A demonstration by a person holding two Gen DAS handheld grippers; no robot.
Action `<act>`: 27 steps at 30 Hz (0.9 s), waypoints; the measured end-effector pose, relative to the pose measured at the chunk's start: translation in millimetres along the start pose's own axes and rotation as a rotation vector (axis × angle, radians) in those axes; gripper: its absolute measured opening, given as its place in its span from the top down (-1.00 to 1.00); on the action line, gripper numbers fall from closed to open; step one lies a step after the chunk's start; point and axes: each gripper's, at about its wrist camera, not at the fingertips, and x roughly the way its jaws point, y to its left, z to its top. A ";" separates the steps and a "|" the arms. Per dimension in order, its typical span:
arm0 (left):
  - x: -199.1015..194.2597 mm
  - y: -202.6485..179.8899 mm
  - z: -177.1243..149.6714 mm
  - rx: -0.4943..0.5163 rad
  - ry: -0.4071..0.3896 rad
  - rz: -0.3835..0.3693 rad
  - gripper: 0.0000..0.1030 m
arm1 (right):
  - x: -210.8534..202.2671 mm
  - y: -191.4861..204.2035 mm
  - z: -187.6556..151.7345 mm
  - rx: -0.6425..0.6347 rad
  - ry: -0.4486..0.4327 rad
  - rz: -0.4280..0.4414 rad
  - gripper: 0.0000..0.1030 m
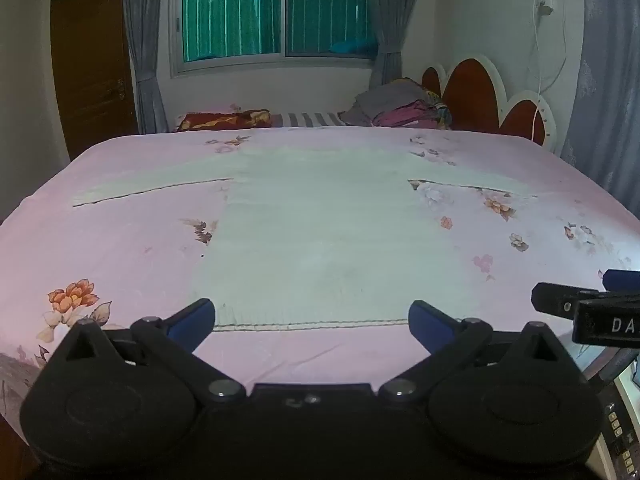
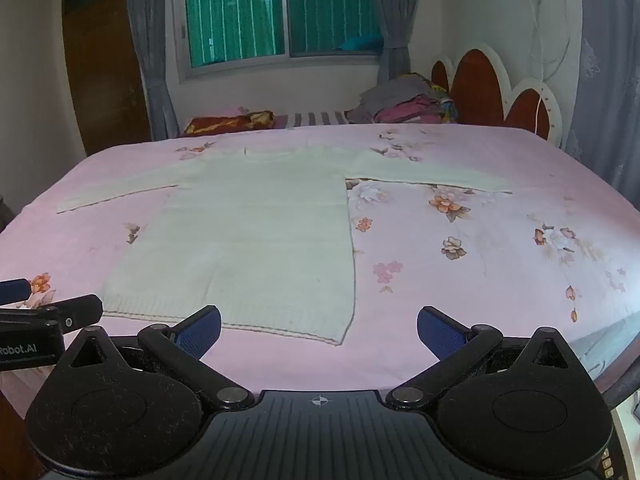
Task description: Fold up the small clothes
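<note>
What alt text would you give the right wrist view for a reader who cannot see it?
A pale long-sleeved sweater lies flat, sleeves spread, on a pink flowered bedsheet. The right gripper hangs open and empty above the sheet near the hem. The left gripper shows at the left edge.

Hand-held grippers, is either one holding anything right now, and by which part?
Nothing is held. The left hand-held gripper and right hand-held gripper both stand open above the sheet, short of the sweater, which lies flat.
</note>
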 end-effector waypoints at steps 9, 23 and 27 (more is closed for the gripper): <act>2.6 3.1 -3.0 0.003 -0.001 0.005 -0.99 | 0.9 -1.2 0.1 -0.004 -0.009 0.000 -1.00; 2.8 0.0 -2.0 0.014 0.005 0.028 -0.99 | 1.6 -3.6 1.2 0.000 -0.007 0.006 -1.00; 3.5 -0.2 0.0 0.015 0.007 0.035 -0.99 | 2.2 -4.5 3.8 -0.005 -0.006 0.013 -1.00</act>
